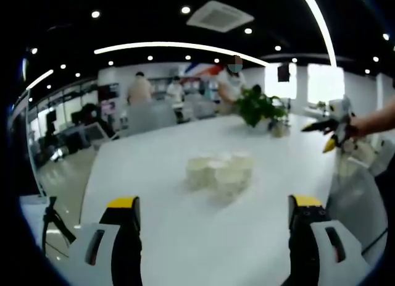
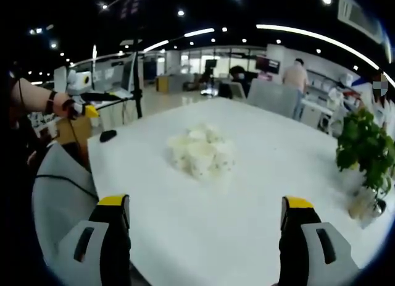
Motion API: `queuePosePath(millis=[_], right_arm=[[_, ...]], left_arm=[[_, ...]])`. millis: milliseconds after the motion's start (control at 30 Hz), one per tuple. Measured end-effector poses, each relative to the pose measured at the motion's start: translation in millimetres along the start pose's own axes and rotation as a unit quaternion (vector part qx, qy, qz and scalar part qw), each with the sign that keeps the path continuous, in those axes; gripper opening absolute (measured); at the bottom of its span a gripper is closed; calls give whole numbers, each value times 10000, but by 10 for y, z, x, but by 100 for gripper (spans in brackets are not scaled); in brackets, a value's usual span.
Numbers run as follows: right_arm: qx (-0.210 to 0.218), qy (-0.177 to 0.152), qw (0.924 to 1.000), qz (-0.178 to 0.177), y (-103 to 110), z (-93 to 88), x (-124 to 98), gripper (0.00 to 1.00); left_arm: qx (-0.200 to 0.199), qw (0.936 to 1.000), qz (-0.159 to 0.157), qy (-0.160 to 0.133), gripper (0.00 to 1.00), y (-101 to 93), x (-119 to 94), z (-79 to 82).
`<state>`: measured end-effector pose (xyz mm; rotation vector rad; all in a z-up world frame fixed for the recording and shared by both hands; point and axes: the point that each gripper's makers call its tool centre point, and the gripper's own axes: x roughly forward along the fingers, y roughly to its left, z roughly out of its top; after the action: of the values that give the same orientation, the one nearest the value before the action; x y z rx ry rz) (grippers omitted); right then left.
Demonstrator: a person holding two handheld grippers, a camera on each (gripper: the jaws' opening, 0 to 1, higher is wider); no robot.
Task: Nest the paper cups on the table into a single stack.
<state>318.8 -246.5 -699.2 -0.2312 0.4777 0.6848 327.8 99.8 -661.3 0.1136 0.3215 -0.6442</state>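
Note:
Several white paper cups [image 1: 221,172] stand bunched together upright in the middle of the white table [image 1: 185,236]. In the right gripper view the same cluster of cups [image 2: 200,151] is seen from the opposite side. My left gripper [image 1: 214,212] is open, its yellow-tipped jaws wide apart, well short of the cups with nothing between them. My right gripper [image 2: 205,206] is open too, also short of the cups and holding nothing. Each gripper appears in the other's view: the right gripper [image 1: 330,130] across the table, and the left gripper [image 2: 85,107] held in a hand.
A potted plant [image 1: 259,107] stands on the table beyond the cups, also visible as the plant [image 2: 364,144] near the right edge. A small dark object [image 2: 108,136] lies by the table's corner. A grey chair [image 2: 62,175] sits beside the table. People stand in the background.

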Motion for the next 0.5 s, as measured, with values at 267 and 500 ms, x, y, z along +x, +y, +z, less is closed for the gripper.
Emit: queuePosePath(millis=[267,500], right_arm=[[-2,7,10000,21,10,-2,6,100],[-18,5,10000,36,23,4,3,100]], left_arm=[[4,10000,-12,1,100,-13,-7,8],[17,10000,-18,-15,100,-34,-6,16]])
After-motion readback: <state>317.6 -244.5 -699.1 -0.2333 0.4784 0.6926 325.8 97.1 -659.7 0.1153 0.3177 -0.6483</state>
